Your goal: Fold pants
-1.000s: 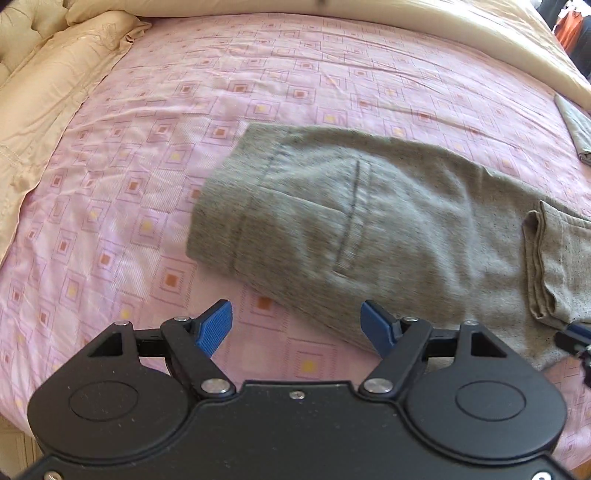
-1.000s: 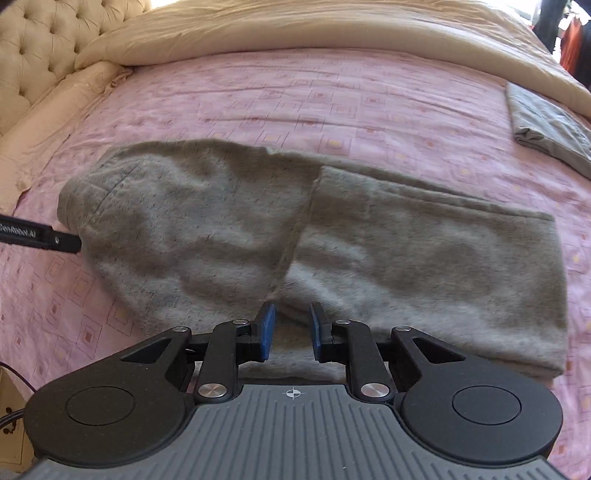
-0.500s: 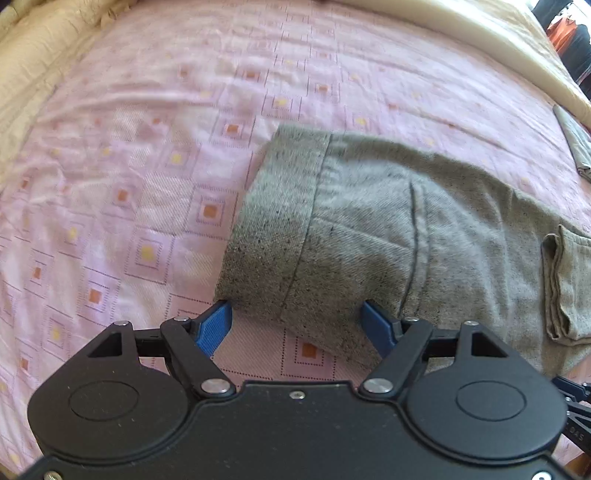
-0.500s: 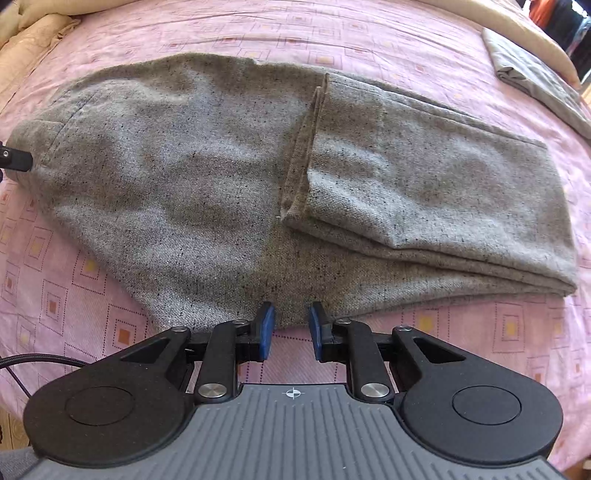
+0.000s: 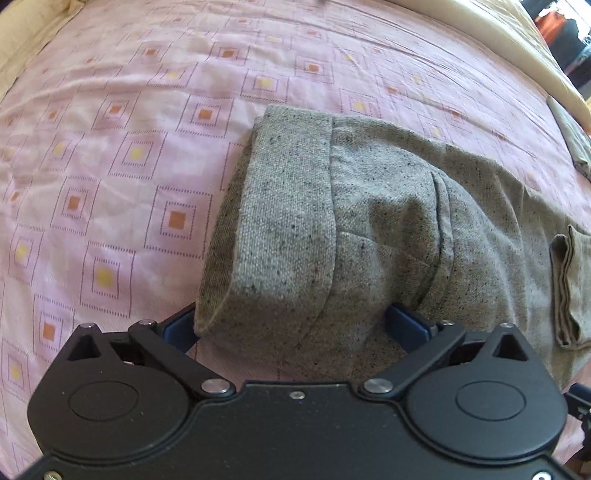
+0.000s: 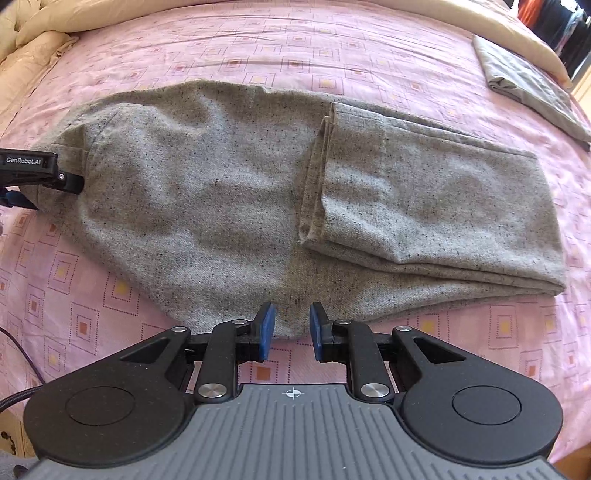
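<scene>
Grey flecked pants point(image 6: 229, 206) lie across the pink patterned bedspread, legs folded back over themselves at the right point(image 6: 436, 206). In the left wrist view the waistband end point(image 5: 291, 236) fills the middle. My left gripper point(image 5: 295, 328) is open, its blue pads either side of the waistband corner, partly hidden by the cloth. It also shows in the right wrist view point(image 6: 40, 177) at the pants' left end. My right gripper point(image 6: 291, 328) is open by a narrow gap, at the pants' near edge, holding nothing.
The pink bedspread point(image 5: 122, 155) runs far to the left and back. A cream duvet point(image 6: 110, 18) lies along the far side. A folded grey cloth point(image 6: 532, 88) sits at the far right. The bed's near edge is just below both grippers.
My left gripper has moved forward onto the waistband corner, which now sits between its open pads. My right gripper has come closer to the pants' near edge, gap slightly wider.
</scene>
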{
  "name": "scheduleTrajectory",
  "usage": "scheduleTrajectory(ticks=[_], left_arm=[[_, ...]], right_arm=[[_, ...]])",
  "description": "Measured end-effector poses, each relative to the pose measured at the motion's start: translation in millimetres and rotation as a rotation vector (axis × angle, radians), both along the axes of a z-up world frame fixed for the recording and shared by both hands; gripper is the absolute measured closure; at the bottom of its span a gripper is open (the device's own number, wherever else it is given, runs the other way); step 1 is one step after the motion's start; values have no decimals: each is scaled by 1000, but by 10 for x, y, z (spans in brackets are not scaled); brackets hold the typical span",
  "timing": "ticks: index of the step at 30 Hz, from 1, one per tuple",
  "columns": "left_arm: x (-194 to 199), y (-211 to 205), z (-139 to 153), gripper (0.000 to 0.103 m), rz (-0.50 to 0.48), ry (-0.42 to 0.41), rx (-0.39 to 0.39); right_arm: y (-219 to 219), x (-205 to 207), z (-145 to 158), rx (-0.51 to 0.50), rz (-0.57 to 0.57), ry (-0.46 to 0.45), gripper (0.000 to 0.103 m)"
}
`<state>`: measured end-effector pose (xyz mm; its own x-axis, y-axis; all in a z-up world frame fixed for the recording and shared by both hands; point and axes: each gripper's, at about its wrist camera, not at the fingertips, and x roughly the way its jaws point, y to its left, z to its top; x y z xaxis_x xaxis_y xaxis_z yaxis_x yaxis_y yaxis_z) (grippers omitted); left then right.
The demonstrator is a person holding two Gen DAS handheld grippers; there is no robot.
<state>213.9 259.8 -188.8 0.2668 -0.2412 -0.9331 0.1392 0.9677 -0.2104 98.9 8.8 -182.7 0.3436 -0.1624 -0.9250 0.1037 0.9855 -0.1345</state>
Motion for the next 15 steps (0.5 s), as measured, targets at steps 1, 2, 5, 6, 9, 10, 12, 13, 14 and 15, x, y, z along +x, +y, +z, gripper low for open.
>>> scheduleTrajectory(ticks=[1, 2, 5, 6, 9, 10, 12, 13, 14, 15], left_arm=[[8, 2, 5, 0, -8, 3, -1], [23, 17, 18, 1, -20, 12, -11], [39, 165, 75, 10, -4, 17, -87], [49, 234, 91, 17, 8, 17, -122], [67, 453, 215, 21, 57, 16, -214], [74, 500, 275, 21, 67, -1, -221], [111, 567, 405, 21, 78, -52, -213], [178, 578, 454, 21, 81, -78, -214], [234, 585, 485, 20, 83, -89, -215], [308, 587, 475, 20, 82, -80, -218]], right_arm=[[9, 4, 5, 1, -1, 1, 83], [11, 9, 10, 2, -2, 1, 83], [12, 48, 21, -2, -4, 3, 83], [5, 60, 27, 0, -6, 3, 83], [-7, 100, 43, -2, -9, 6, 83], [-8, 114, 50, -6, -6, 6, 83], [-3, 149, 57, -13, 4, 8, 83], [2, 169, 59, -16, 10, 9, 83], [9, 187, 60, -17, 17, 8, 83], [25, 213, 67, -18, 23, 8, 83]])
